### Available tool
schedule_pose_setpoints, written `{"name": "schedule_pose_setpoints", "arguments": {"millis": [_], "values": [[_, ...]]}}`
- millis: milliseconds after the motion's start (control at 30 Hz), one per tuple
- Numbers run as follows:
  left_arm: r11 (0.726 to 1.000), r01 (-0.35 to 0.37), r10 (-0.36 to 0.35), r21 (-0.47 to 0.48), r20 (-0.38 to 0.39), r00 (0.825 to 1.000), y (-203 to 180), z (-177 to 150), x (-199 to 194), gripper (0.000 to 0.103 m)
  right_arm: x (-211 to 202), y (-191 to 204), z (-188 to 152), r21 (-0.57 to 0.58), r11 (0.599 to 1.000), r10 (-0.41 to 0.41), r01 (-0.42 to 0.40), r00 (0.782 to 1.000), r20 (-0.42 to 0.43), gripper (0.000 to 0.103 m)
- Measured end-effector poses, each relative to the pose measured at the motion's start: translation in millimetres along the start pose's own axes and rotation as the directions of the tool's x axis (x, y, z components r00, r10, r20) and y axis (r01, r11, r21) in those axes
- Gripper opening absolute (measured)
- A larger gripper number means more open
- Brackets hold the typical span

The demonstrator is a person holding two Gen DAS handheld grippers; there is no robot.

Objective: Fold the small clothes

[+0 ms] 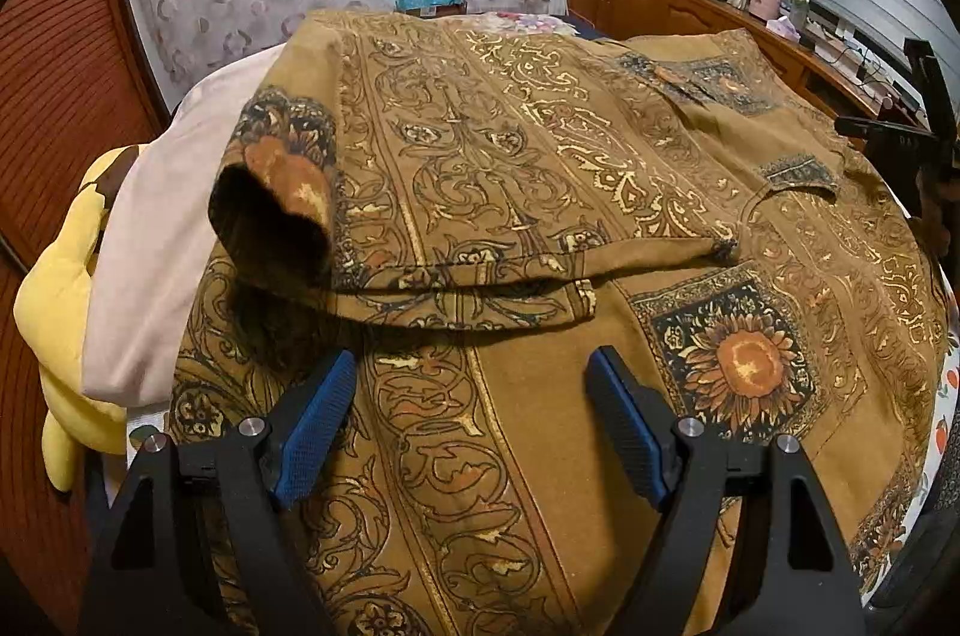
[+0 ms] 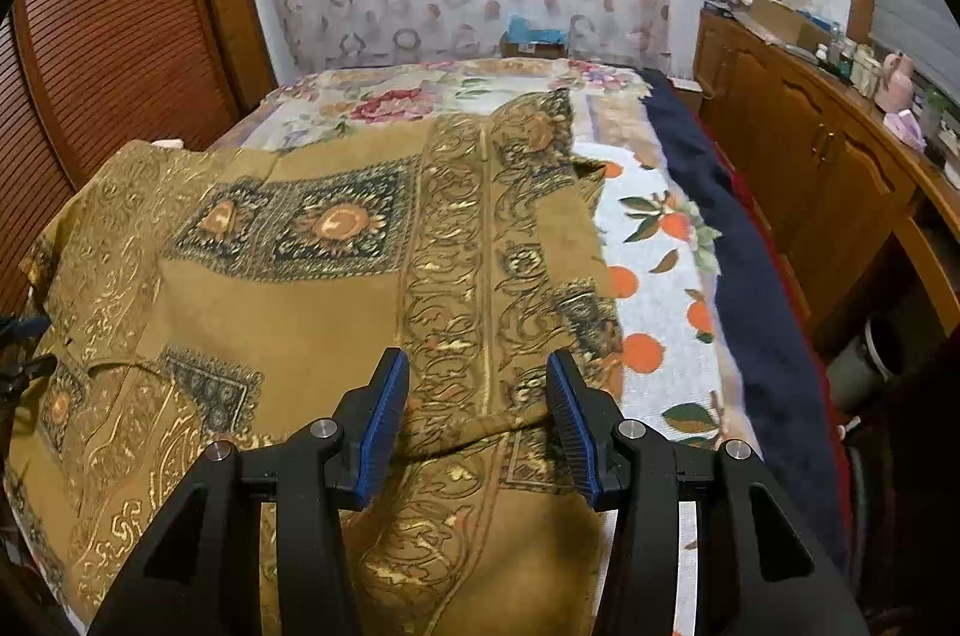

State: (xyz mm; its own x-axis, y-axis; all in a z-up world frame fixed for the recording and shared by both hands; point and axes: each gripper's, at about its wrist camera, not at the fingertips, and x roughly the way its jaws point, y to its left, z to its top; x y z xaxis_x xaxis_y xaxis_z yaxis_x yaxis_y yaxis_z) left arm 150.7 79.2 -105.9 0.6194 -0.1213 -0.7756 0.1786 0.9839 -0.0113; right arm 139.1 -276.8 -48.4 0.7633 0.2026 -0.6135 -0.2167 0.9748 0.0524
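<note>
A brown patterned shirt with gold scrollwork and sunflower prints [image 1: 540, 192] lies spread on the bed, one sleeve [image 1: 282, 210] folded over its body. My left gripper [image 1: 471, 378] is open and empty just above the shirt's lower part, below the folded sleeve's hem. The same shirt [image 2: 288, 288] fills the right wrist view. My right gripper [image 2: 478, 384] is open and empty, its blue pads either side of the shirt's patterned band near its right edge. The right gripper also shows at the far right of the left wrist view [image 1: 924, 138].
A pale pink cloth [image 1: 162, 240] and a yellow plush toy [image 1: 60, 312] lie left of the shirt. The bed has a fruit-print sheet [image 2: 654, 288], a floral blanket [image 2: 384, 96] and a dark blue cover [image 2: 738, 264]. A wooden cabinet [image 2: 804, 168] stands to the right.
</note>
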Motion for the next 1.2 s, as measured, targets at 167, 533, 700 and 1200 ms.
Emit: {"name": "schedule_pose_setpoints", "arguments": {"millis": [167,533,700,1200], "values": [[1.0,-0.004,0.004,-0.004,-0.012,1.0,1,0,2,0.091,-4,-7,-10,0.01,0.999,-0.046,0.046,0.999,0.007,0.049],[1.0,-0.003,0.003,-0.003,-0.015,1.0,2,0,2,0.095,30,-4,-4,0.052,0.998,-0.033,0.037,0.996,-0.077,0.042],[1.0,-0.006,0.006,-0.006,-0.029,1.0,2,0,5,0.103,34,-1,7,0.074,0.997,-0.006,0.012,0.997,-0.071,0.035],[1.0,-0.008,0.008,-0.005,-0.027,1.0,3,1,4,0.103,52,17,9,0.018,0.999,-0.045,0.046,0.996,-0.08,0.013]]}}
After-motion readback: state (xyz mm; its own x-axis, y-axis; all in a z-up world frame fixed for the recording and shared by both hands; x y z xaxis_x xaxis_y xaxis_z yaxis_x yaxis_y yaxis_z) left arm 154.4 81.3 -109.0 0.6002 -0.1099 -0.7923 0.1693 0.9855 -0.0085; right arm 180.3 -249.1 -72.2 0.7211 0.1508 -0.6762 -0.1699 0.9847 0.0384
